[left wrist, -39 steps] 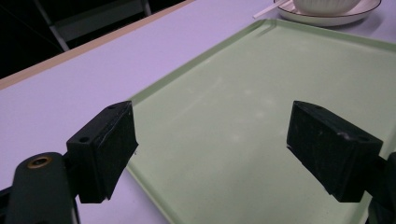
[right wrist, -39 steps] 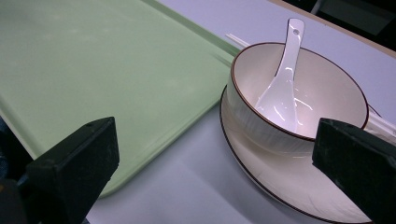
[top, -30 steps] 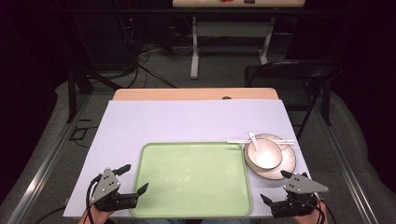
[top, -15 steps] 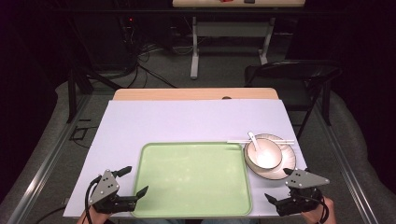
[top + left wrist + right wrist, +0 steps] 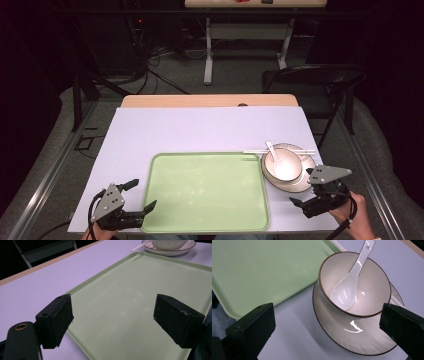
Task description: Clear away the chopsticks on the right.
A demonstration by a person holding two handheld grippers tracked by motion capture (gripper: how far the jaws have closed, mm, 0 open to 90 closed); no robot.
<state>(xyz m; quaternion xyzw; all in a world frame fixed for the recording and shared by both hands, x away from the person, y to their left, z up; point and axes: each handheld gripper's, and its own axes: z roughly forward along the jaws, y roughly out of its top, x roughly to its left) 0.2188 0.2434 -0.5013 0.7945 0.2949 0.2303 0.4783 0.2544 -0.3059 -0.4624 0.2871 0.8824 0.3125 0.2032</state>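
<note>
Dark floor, cables and a folding chair point(image 5: 312, 80) surround the table point(image 5: 200, 125), which carries a pale sheet over its wooden top.

1. Position. The bowl point(image 5: 282, 165) sits on a saucer point(image 5: 300, 184) near the table's right edge, just beside the right rim of the green tray point(image 5: 205, 190). A white spoon point(image 5: 272, 151) rests inside the bowl, handle leaning over the far rim. Chopsticks point(image 5: 280, 150) lie across the saucer's far side.

2. Grippers. The right gripper point(image 5: 302, 204) hangs near the saucer, jaws wide, holding nothing. The left gripper point(image 5: 141, 196) sits at the tray's near-left corner, jaws wide, empty.

3. Handling. Bowl, saucer and spoon look glazed ceramic: rigid, slippery, breakable, moderately heavy. Probably best to pinch the bowl wall at the rim; the loose spoon may slide.

4. View differences. The right gripper view shows the dark rim line and the spoon's point(image 5: 348, 287) glossy interior contact; the high view adds the chopsticks. The left gripper view shows the tray's point(image 5: 140, 290) raised lip.
</note>
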